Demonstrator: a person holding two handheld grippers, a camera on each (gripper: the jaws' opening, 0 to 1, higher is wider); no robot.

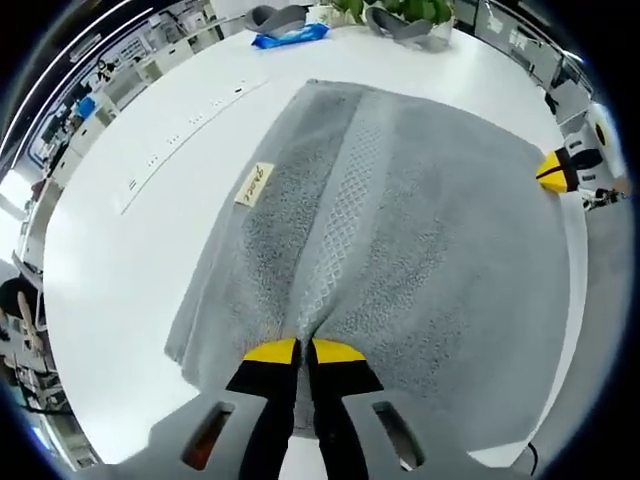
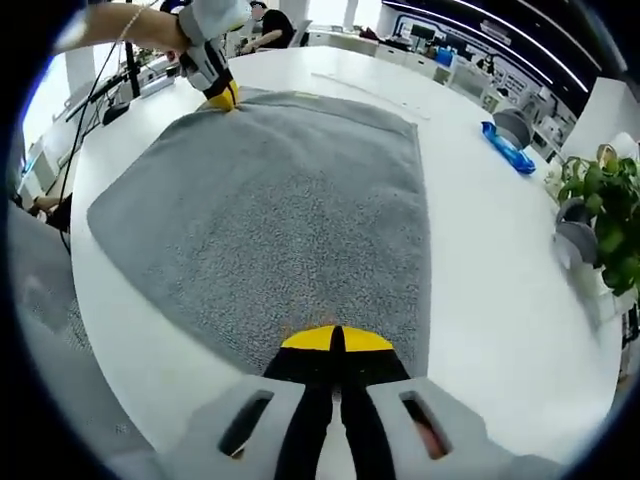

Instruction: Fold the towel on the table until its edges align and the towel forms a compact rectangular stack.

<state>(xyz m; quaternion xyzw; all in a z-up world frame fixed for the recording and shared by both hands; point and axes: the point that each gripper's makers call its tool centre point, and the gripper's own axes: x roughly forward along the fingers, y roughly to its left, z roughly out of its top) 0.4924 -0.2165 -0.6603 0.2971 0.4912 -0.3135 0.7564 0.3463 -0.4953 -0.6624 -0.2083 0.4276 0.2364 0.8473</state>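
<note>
A grey towel (image 1: pixel 380 230) lies spread flat on the white table (image 1: pixel 120 270), with a woven band down its middle and a small tan label (image 1: pixel 254 185). My left gripper (image 1: pixel 303 350) is shut on the towel's near edge, and the cloth puckers toward its yellow tips. In the right gripper view the towel (image 2: pixel 290 210) stretches away from my right gripper (image 2: pixel 335 338), which is shut on its near edge. The right gripper (image 1: pixel 556 170) sits at the towel's far right corner in the left gripper view. The left gripper (image 2: pixel 218 92) shows at the towel's far left corner, held by a person's arm.
A blue packet (image 1: pixel 290 37) and grey rounded objects (image 1: pixel 275 16) lie at the table's far side by a green plant (image 2: pixel 598 205). A long white strip (image 1: pixel 190 125) runs beside the towel. The blue packet (image 2: pixel 508 148) lies right of the towel. The table edge (image 2: pixel 90 300) is close on the left.
</note>
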